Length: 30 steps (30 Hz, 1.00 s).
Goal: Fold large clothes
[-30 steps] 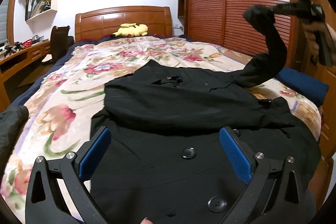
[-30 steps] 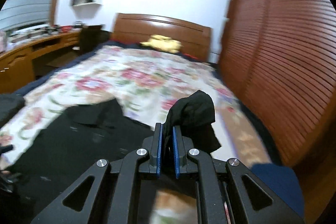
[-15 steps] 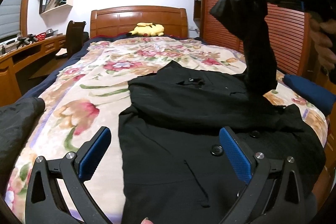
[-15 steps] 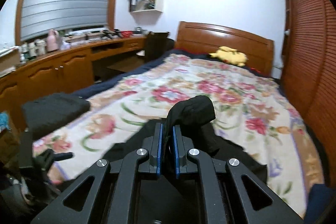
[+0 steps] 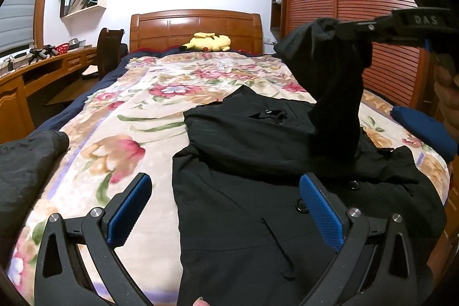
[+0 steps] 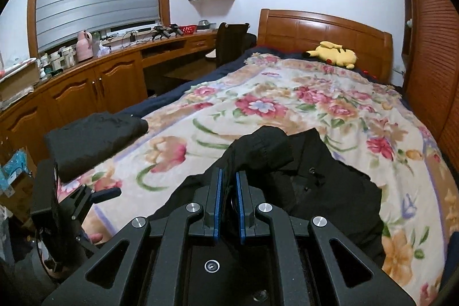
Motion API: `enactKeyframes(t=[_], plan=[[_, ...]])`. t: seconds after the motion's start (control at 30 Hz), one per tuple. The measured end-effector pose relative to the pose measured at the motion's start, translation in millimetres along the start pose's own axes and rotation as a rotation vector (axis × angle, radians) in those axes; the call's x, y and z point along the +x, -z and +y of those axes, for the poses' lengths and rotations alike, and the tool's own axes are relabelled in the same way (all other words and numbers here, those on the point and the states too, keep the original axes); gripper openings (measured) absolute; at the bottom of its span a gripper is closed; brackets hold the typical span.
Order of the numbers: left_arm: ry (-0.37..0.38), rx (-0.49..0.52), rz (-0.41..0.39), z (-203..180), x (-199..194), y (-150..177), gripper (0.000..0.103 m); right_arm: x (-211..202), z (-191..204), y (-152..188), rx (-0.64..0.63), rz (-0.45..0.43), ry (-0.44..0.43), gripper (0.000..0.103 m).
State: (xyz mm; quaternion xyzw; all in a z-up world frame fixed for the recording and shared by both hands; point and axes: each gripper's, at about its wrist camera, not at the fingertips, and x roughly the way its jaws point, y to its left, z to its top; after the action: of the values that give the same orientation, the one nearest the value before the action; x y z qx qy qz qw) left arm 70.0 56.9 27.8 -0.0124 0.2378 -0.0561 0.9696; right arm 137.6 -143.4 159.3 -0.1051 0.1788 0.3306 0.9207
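Note:
A black buttoned coat (image 5: 258, 179) lies spread on the floral bedspread (image 5: 137, 116). Its right sleeve (image 5: 330, 82) is lifted off the bed, and my right gripper (image 5: 338, 29) is shut on the cuff (image 6: 264, 145), held high over the coat. In the right wrist view the blue pads (image 6: 218, 202) pinch the dark cloth between them. My left gripper (image 5: 226, 208) hovers wide open over the coat's lower front, with nothing between its fingers.
A folded black garment (image 6: 94, 134) rests at the bed's left edge, a folded blue one (image 5: 424, 131) at the right. A yellow plush toy (image 5: 209, 42) lies by the headboard. A wooden desk (image 6: 86, 88) and chair line the left, slatted wardrobe doors (image 5: 358, 5) the right.
The right gripper has carried the sleeve leftward over the coat and swung to face the desk side. The left gripper has shifted slightly, staying open.

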Motion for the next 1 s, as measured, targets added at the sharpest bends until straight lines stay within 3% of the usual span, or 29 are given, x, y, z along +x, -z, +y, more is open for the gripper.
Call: enactKeyframes(t=[0.07, 0.13, 0.2, 0.27, 0.5, 0.77, 1.0], plan=[[0.001, 0.000, 0.001, 0.0, -0.2, 0.0, 0.103, -2.3, 0.7, -0.8, 0.011, 0.005, -0.009, 0.012], [0.000, 0.001, 0.000, 0.1, -0.2, 0.0, 0.103, -3.4, 2.9, -1.3, 0.012, 0.002, 0.000, 0.021], [-0.003, 0.001, -0.002, -0.2, -1.0, 0.1, 0.103, -4.2, 3.3, -0.4, 0.008, -0.007, 0.006, 0.042], [-0.007, -0.002, -0.008, 1.0, -2.3, -0.5, 0.103, -4.2, 2.3, 2.0, 0.003, -0.015, 0.009, 0.055], [-0.013, -0.007, -0.003, 3.2, -0.3, -0.3, 0.103, 1.1, -12.0, 26.5, -0.012, 0.008, 0.094, 0.057], [-0.022, -0.003, 0.019, 1.1, 6.5, 3.5, 0.103, 44.8, -48.2, 88.3, 0.050, 0.165, 0.234, 0.057], [-0.037, 0.010, 0.041, -3.0, 13.9, 6.8, 0.103, 81.4, -69.4, 122.3, 0.142, 0.248, 0.266, 0.057]])
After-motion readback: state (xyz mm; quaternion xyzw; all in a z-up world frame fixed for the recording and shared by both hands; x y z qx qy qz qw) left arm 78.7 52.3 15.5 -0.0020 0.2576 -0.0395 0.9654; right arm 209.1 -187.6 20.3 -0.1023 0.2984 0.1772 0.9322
